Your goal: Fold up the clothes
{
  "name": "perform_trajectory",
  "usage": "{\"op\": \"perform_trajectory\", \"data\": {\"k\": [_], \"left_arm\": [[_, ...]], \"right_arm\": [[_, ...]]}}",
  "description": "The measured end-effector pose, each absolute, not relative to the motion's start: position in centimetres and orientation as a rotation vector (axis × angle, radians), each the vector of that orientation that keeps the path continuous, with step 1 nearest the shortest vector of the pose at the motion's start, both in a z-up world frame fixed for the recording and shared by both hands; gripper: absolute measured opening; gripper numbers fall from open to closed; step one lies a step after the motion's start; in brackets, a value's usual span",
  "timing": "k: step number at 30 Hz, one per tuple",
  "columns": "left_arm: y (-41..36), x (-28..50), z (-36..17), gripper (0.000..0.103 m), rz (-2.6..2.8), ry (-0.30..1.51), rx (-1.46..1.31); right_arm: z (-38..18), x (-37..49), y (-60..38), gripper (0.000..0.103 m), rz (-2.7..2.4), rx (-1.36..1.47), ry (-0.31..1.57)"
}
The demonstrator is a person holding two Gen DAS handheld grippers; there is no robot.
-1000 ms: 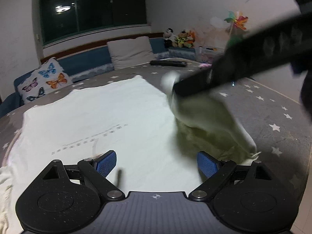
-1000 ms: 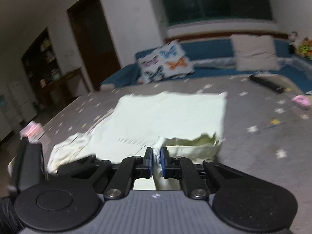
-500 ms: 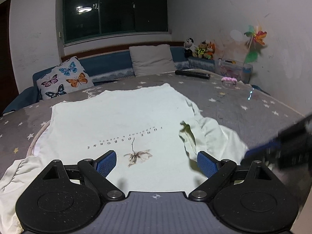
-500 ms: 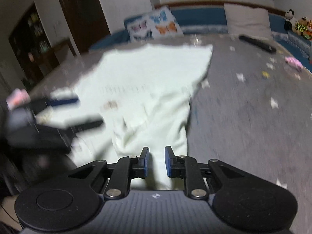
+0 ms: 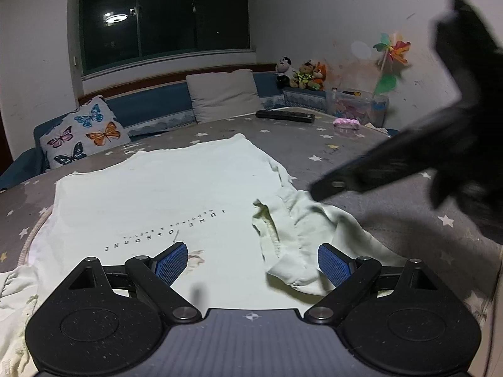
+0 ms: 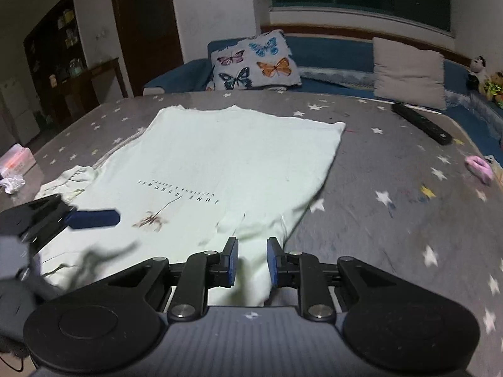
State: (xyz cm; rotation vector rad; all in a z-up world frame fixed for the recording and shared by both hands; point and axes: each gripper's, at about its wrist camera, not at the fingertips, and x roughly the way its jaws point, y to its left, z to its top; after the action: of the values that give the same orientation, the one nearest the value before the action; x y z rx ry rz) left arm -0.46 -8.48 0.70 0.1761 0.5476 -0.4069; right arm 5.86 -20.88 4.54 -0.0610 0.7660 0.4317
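A pale green T-shirt with dark lettering lies spread flat on the grey star-patterned bed. Its right sleeve is crumpled and partly folded in. My left gripper is open and empty, low over the shirt's near edge, with the sleeve by its right finger. My right gripper is open a little over the sleeve, with nothing held. The shirt also shows in the right wrist view. The right gripper appears blurred in the left wrist view, above the sleeve.
A butterfly pillow and a grey pillow lean at the bed's far side. A black remote, a pink item, plush toys and a pinwheel sit at the far right. A cabinet stands at left.
My right gripper let go of the sleeve it was holding up. The sleeve dropped onto the shirt's right side. The right gripper opened a little and pulled back.
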Motion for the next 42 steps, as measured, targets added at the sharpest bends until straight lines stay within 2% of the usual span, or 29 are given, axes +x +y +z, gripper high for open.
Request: {"op": "perform_trajectory", "data": {"k": [9,19,26,42], "left_arm": [[-9.0,0.0,-0.7,0.092,-0.422,0.596,0.203],[-8.8,0.4,0.0,0.092,-0.437,0.578,0.178],[-9.9,-0.5,0.0,0.092,-0.526,0.565,0.196],[-10.9,-2.0,-0.4,0.091,-0.598,0.571,0.209]], "right_arm": [[1.4,11.1,-18.0,0.018,0.456,-0.097,0.822],[2.6,13.3,-19.8,0.02,0.407,0.01,0.763],[0.9,15.2,-20.6,0.018,0.346,-0.018,0.81],[0.8,16.7,-22.0,0.018,0.321,0.002,0.812]]}}
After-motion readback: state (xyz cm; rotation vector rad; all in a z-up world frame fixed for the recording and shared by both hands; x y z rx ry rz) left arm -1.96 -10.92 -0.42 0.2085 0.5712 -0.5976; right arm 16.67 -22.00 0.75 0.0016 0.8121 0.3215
